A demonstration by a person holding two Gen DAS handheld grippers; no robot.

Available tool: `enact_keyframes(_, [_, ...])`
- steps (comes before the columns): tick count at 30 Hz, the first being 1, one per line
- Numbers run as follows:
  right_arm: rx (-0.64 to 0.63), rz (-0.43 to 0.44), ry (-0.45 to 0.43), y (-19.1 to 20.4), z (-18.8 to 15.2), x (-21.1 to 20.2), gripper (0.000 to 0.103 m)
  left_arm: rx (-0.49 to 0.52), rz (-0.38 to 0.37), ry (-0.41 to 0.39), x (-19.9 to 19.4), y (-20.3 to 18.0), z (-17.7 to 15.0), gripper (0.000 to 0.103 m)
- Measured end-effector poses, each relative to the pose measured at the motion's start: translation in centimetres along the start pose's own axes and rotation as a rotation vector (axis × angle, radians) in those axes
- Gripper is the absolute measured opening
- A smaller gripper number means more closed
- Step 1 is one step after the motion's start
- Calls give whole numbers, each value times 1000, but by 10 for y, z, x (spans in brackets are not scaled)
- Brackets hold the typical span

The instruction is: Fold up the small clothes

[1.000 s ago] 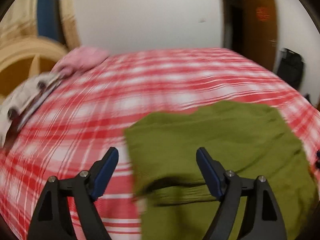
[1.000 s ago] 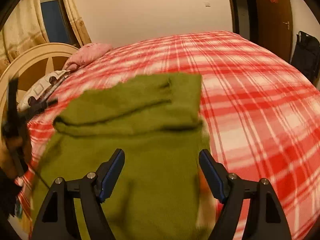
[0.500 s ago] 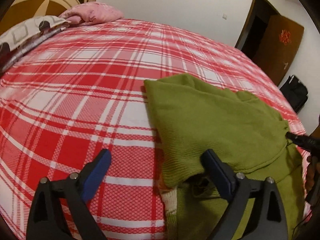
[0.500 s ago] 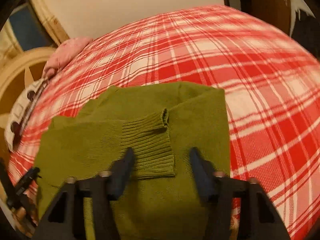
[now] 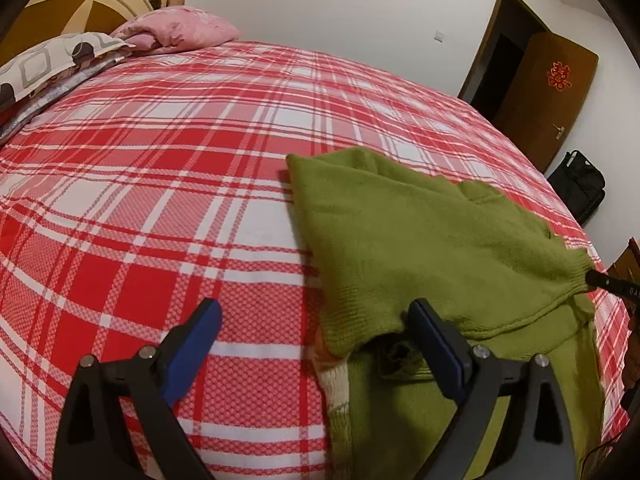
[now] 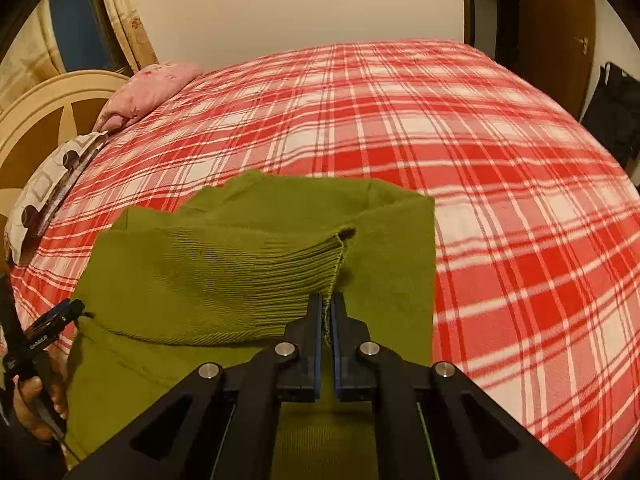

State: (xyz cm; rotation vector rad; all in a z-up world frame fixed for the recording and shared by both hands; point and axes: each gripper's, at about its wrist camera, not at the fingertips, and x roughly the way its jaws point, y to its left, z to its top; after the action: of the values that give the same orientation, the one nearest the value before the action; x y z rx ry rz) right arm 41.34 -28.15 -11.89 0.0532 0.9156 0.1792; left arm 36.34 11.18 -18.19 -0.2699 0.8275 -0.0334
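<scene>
Two claws: right claw (image 6: 328, 312) pinches green sweater (image 6: 224, 276) cuff; left claw (image 5: 316, 340) gapes beside it.

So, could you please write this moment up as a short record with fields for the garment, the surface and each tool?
garment: green sweater, partly folded, sleeve laid across its body
surface: red plaid bedspread
right tool: shut on the ribbed cuff of the sleeve
left tool: open, one finger by the sweater's left edge, gripping nothing
background: pink pillow at the head of the bed
</scene>
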Motion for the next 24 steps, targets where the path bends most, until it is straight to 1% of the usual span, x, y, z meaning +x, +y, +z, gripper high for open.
enact_keyframes(3, [-12, -46, 22, -4, -9, 7, 3, 0, -15, 6, 1, 0, 0, 101])
enact_keyframes(6, [-25, -102, 78, -11, -17, 30, 3, 19, -2, 12, 3, -4, 0, 102])
enact_keyframes(8, [-14, -112, 51, -14, -17, 25, 4, 32, 13, 12, 3, -6, 0, 102])
enact_keyframes(9, [-20, -144, 47, -13, -16, 23, 5, 34, 18, 14, 4, -7, -1, 102])
enact_keyframes(10, [-39, -195, 40, -9, -15, 19, 11, 37, 26, 17, 4, -7, -1, 102])
enact_keyframes(11, [-55, -222, 28, -5, -14, 15, 18, 40, 30, 17, 5, -7, -1, 102])
enact_keyframes(12, [-71, -232, 8, 2, -12, 8, 39, 45, 35, 18, 5, -8, -1, 102])
enact_keyframes(13, [-87, -211, -15, 11, -10, 2, 60, 46, 37, 19, 5, -8, -1, 102])
enact_keyframes(14, [-109, -169, -41, 24, -8, -5, 65, 46, 38, 20, 5, -8, -1, 102])
enact_keyframes(17, [-171, -92, -78, 59, -5, -12, 66, 51, 46, 23, 5, -8, -1, 102])
enact_keyframes(19, [-191, -32, -51, 82, -4, -2, 66, 51, 48, 24, 6, -8, -1, 102])
enact_keyframes(21, [-187, 14, -21, 96, -5, 13, 66, 50, 50, 25, 6, -9, -2, 102])
enact_keyframes(24, [-189, 23, 17, 108, -11, 35, 66, 54, 54, 27, 6, -9, -2, 103])
